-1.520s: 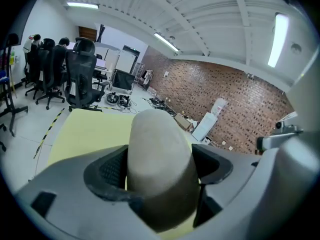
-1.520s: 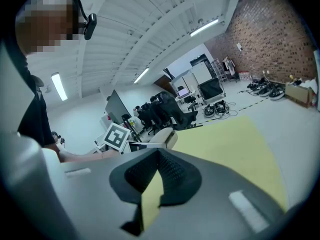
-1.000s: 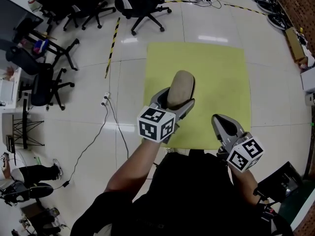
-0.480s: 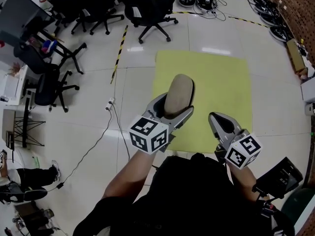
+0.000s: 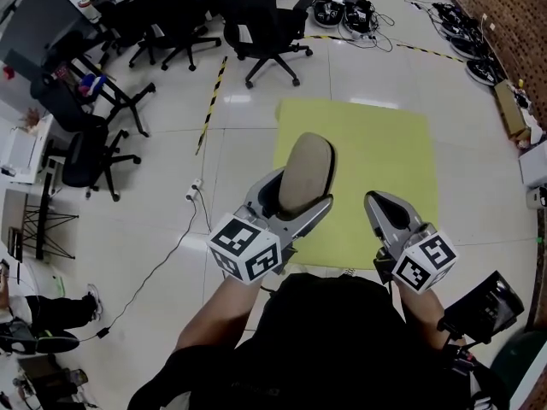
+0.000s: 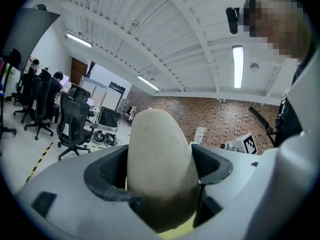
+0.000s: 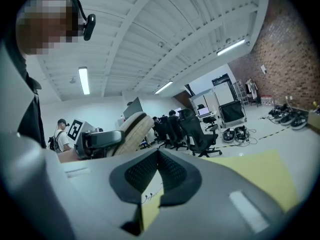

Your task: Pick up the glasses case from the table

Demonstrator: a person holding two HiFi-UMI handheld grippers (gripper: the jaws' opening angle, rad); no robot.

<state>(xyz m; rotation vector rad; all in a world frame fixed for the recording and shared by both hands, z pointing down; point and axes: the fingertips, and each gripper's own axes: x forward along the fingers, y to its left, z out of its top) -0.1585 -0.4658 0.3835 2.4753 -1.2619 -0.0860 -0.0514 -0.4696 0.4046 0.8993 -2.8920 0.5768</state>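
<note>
Over at the left of the head view, black office chairs [image 5: 256,26] stand on the pale tiled floor [image 5: 128,220], with a strip of black-and-yellow tape [image 5: 212,101] and a thin cable [image 5: 158,259] running across it. Next comes the left gripper [image 5: 299,196], its marker cube [image 5: 244,248] nearest the person. Its jaws are clamped on the case [image 5: 305,171], a beige, rounded oblong that juts out past the jaw tips. In the left gripper view the case [image 6: 159,159] fills the gap of that gripper [image 6: 160,176], with a dark pad [image 6: 107,171] tight against each flank; behind it show the ceiling and a brick wall [image 6: 225,121], so the case is up in the air and touches nothing but the jaws. In the head view it sits over the left part of the yellow surface [image 5: 380,156]. Further right, near that surface's lower right corner, is the right gripper [image 5: 386,212] with its own cube [image 5: 426,261], just beside the left one but apart from it. In the right gripper view its jaws [image 7: 156,176] are closed together, tips touching, with nothing between them. At the far right a brick wall [image 5: 513,20] borders the floor.
</note>
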